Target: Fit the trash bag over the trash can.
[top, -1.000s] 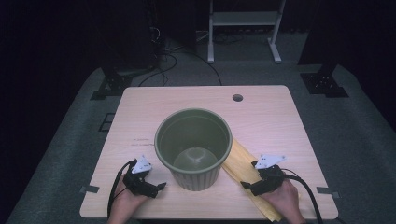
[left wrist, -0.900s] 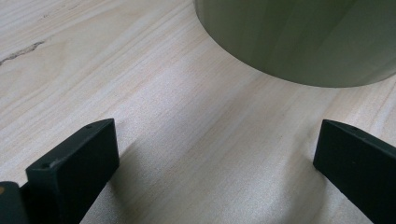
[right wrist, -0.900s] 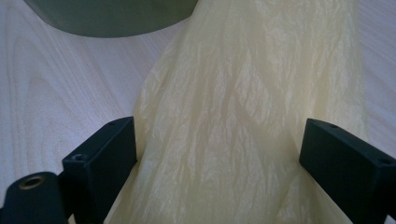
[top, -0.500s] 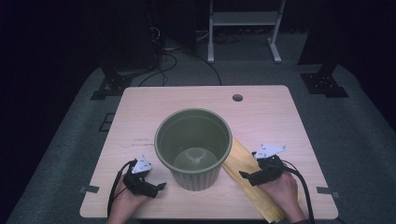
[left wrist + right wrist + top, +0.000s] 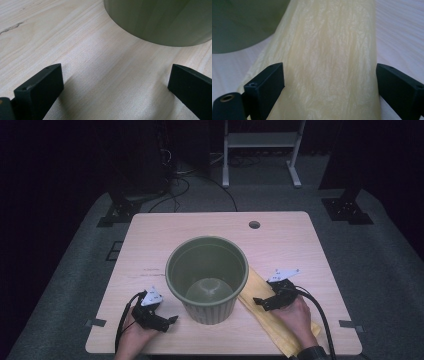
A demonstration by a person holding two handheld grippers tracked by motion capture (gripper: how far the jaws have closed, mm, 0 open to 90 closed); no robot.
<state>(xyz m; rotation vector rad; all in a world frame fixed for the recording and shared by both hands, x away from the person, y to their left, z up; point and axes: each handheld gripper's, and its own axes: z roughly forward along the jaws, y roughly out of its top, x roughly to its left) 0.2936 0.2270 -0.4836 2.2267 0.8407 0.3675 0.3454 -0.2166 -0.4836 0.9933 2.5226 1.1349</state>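
**A:** High view first, from the near edge: what are the person's hands doing?

**B:** Both rest low on the pale wooden table (image 5: pixel 150 240). The left gripper (image 5: pixel 167 322) sits just beside the base of the pot, jaws spread wide over bare wood, holding nothing. The right gripper (image 5: pixel 259 303) is over a long, flat, pale yellow crinkled bag (image 5: pixel 280 330) that lies on the table on a slant.

**A:** Has it taken hold of the bag?

**B:** No. In the right gripper view its jaws stand wide apart with the bag (image 5: pixel 329 62) running between them, not pinched. I can't tell whether they touch it.

**A:** What has changed in the last second?

**B:** The right gripper has crept forward along the bag, toward the pot. The left one has not stirred. To me that reads as lining up for a grasp, with the closing not yet done.

**A:** And farther off?

**B:** At the table's middle stands a large olive-green ribbed plastic plant pot (image 5: pixel 207 276), upright and empty. The bag's far end runs up against its base on the right side. Beyond it is a small round cable hole (image 5: pixel 254 225), then a dark floor with a white metal stand (image 5: pixel 260 150).
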